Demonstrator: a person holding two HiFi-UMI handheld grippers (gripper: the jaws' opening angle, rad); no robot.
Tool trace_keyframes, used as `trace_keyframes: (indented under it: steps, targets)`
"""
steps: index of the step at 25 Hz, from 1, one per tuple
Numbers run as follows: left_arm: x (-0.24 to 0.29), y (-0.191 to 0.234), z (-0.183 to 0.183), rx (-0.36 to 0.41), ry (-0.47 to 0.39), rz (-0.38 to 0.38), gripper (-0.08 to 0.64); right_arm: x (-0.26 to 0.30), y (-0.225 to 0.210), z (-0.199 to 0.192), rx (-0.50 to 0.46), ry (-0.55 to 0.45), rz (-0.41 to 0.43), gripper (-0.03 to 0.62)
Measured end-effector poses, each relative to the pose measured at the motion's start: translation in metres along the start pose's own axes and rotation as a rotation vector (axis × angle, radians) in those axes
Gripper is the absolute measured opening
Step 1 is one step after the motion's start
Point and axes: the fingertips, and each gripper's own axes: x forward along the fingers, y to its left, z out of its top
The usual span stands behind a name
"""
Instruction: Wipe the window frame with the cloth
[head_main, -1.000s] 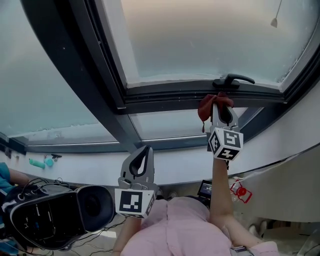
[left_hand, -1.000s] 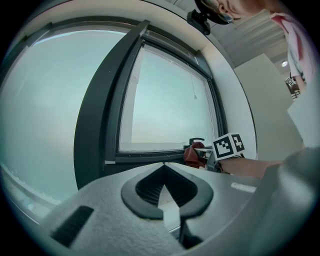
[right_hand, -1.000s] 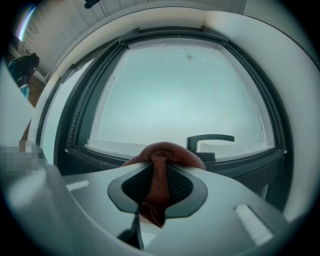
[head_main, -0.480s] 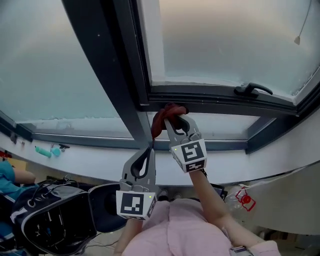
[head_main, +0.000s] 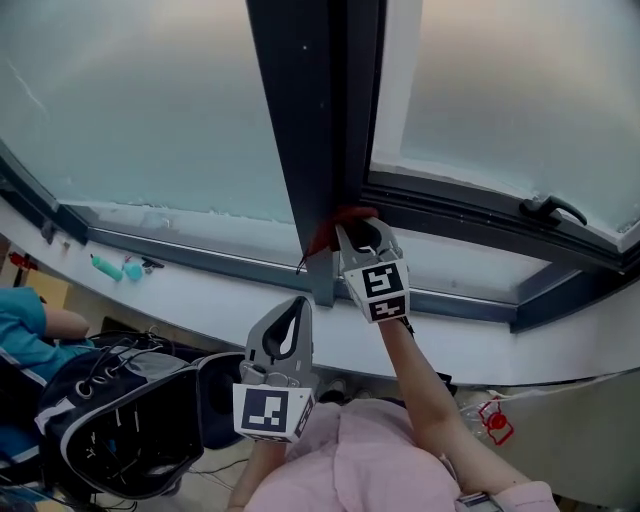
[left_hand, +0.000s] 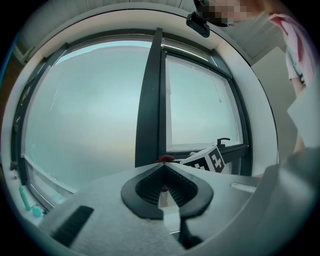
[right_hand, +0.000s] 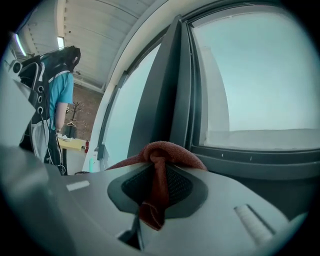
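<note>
Cloth (head_main: 333, 222), one, clamped in right gripper (head_main: 360, 230) at window frame (head_main: 310, 120).

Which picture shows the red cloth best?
The right gripper view: the cloth sits big in the middle, pinched in the jaws. The head view shows a small red bunch beyond the right gripper, by the window frame. The left gripper view shows only a tiny speck.

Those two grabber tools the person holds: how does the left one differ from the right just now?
The right gripper is clamped on a red cloth; the left gripper has its jaws together on nothing. The right gripper is raised to the dark window frame, at its upright bar; the left gripper hangs lower, apart from the frame. Both are the same grey tool with a marker cube.
</note>
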Motion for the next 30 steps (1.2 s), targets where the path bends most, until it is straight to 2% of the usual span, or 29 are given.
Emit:
trace_keyframes:
  steps: [5, 17, 30]
  targets:
    - [-0.025, -0.006, 0.0, 0.0, -0.022, 0.011, -0.003, -0.009, -0.012, -0.014, 0.017, 0.036, -0.059, 0.067]
    - [-0.019, -0.013, 0.0, -0.005, -0.018, -0.005, -0.003, -0.012, -0.019, -0.013, -0.024, 0.042, -0.069, 0.067]
    - [-0.013, -0.058, 0.003, 0.009, -0.046, -0.075, -0.003, -0.064, -0.055, -0.015, -0.049, 0.032, -0.138, 0.067]
